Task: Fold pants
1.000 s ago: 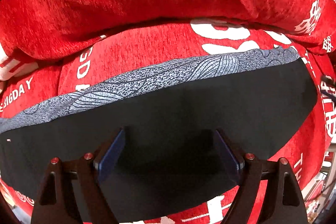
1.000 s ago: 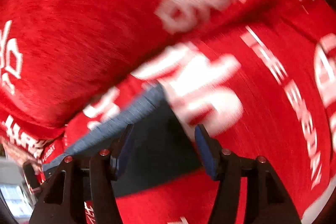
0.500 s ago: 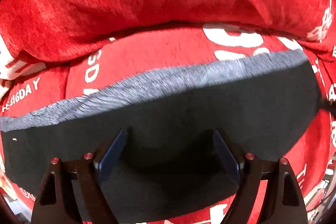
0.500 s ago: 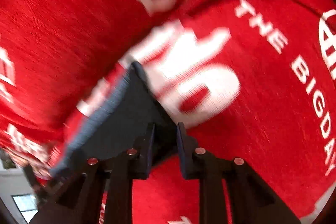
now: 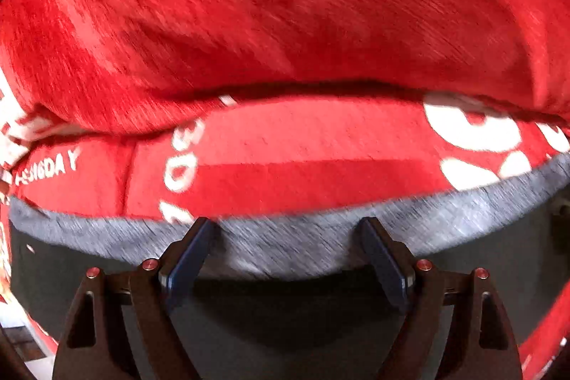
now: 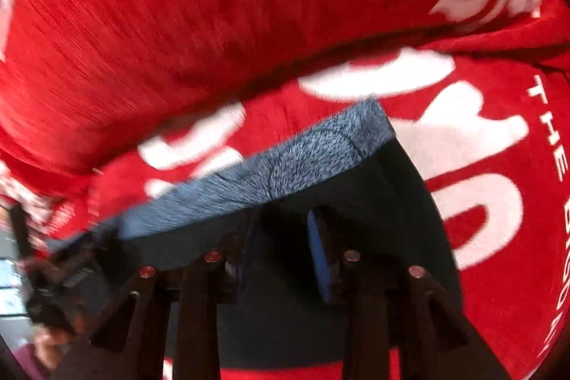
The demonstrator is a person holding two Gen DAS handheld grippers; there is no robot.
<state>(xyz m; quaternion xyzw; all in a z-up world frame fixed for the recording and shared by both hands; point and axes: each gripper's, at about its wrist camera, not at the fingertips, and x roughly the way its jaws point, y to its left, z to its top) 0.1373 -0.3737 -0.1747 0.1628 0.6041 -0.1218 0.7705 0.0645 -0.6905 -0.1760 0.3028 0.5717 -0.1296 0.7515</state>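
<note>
Left wrist view: the left claw (image 5: 285, 251) stands wide, its two blue-padded fingers (image 5: 185, 259) well apart with nothing between them. Its tips sit over the grey heathered waistband (image 5: 285, 248) of the pants (image 5: 107, 273), which lie flat on a red sofa cover (image 5: 302, 173) printed with white lettering. The black body of the pants fills the lower frame beneath the fingers. Behind the seat rises a red back cushion (image 5: 285, 6).

Right wrist view: the right claw (image 6: 281, 237) is parted to a moderate gap and grips nothing; it hovers over the black cloth just below the waistband (image 6: 302, 159). This view alone shows the waistband's end corner and the side edge of the pants (image 6: 392, 202) against the red cover (image 6: 498, 237). At lower left a dark device, likely the other claw, appears with part of a hand.

Both frames are motion-blurred. Legs and hems are cut off, so the fold state cannot be judged.
</note>
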